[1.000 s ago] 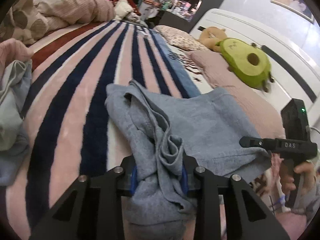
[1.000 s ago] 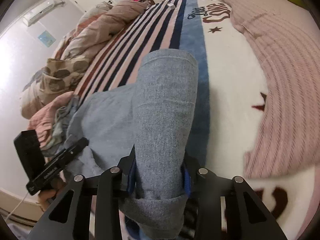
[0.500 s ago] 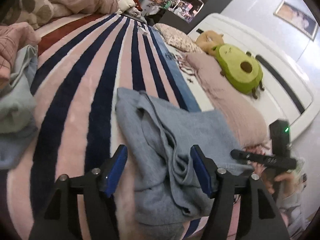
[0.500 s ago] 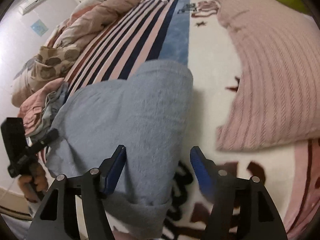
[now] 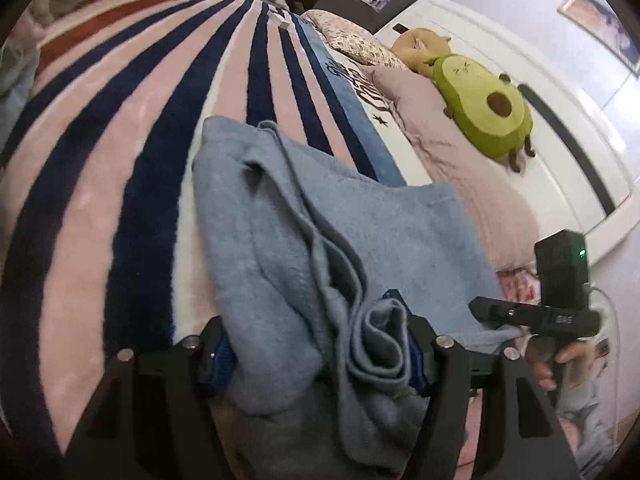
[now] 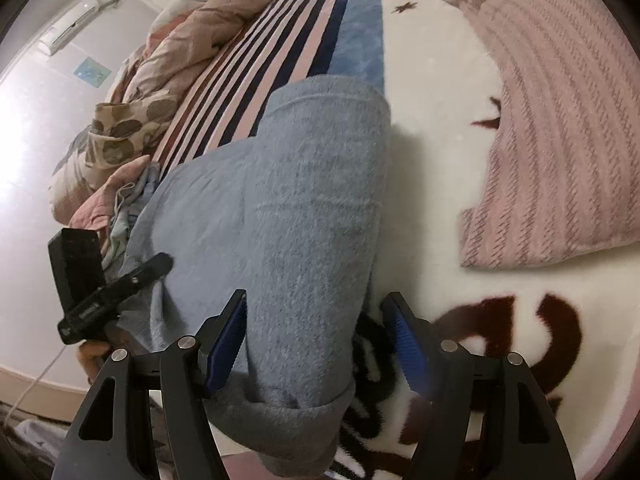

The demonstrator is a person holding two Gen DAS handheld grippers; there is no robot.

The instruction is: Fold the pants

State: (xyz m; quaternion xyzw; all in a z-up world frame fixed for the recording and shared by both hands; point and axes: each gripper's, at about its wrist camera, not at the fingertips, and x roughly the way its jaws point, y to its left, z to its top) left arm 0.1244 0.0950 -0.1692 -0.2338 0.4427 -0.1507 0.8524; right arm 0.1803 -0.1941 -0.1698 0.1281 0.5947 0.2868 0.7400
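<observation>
Grey-blue pants (image 5: 320, 240) lie folded on the striped blanket (image 5: 120, 128), at its near edge, stripes running away from them toward the far end of the bed. Left gripper (image 5: 316, 344): blue pads pressed against a bunched roll of pants fabric from both sides, jaws closed on it; the cloth drapes over and hides most of the pads. Right gripper (image 6: 318, 340): fingers spread apart, one pants leg lying between them; the left pad touches or nearly touches the cloth, the right pad stands clear of it over the blanket. Writing: the right gripper's black body, seen from the left wrist view, carries small pale lettering, too blurred to read; a green light glows on the block above it. The blanket shows dark red and navy script letters beside the pants, only partial and not legible as words. Avocado plush (image 5: 484, 112) rests beyond the pants on a pink knitted throw (image 6: 560, 120). A rumpled quilt (image 6: 160, 92) is heaped at the blanket's far side.
</observation>
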